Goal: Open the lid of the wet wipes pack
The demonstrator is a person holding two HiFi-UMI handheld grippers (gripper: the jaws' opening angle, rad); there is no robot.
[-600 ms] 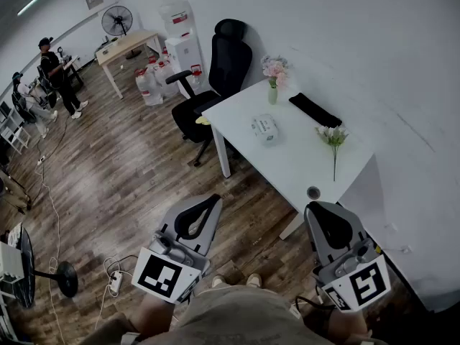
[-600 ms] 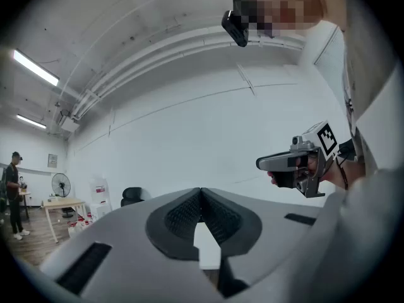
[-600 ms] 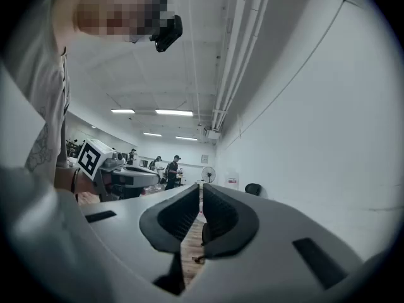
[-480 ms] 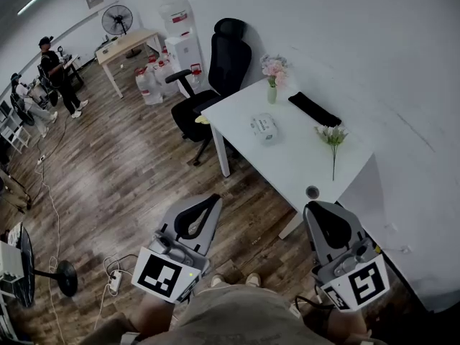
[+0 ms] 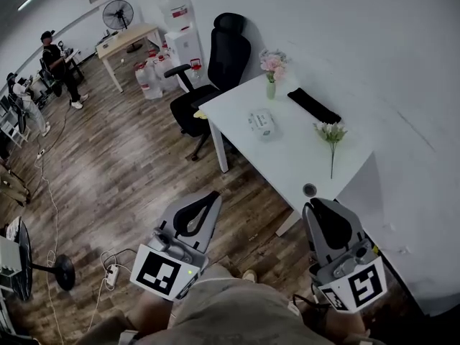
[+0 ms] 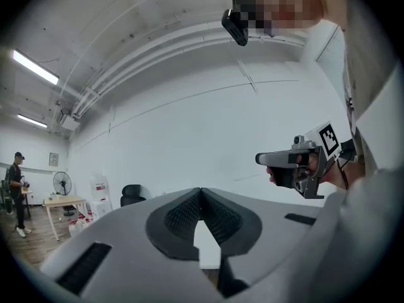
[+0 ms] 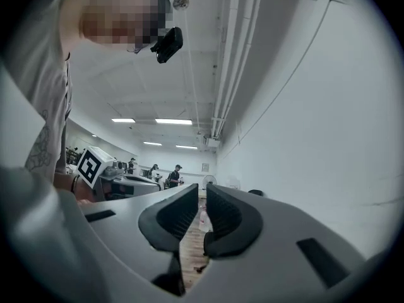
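From the head view, the person stands back from the white surface [image 5: 302, 160] with both tools carried low and close to the body, noses forward. The wet wipes pack [image 5: 261, 123] lies on that surface well ahead of both tongs, roughly on a line between them. It is too small here to tell how its lid sits. The left tongs [image 5: 213, 197] and right tongs [image 5: 315, 207] hang over wooden floor [image 5: 129, 171], not over the surface. I'd judge this is a carrying posture, with the reach to the pack not yet begun. Only this view shows the pack at all.

The left gripper view gives what the head view cannot. The left tongs [image 6: 201, 193] have their ribbed pads meeting at the tips, closed on nothing. That is a sensible way to carry them with nothing to hold. Off to their right the other tool is held level in a hand against a bare wall. The pack is out of sight, probably below the tool's own body.

In the right gripper view the right tongs [image 7: 202, 197] are closed too, with only a thin sliver between the pads showing floor, and empty. This view runs down the long room to ceiling lights and distant people. No surface or pack appears.
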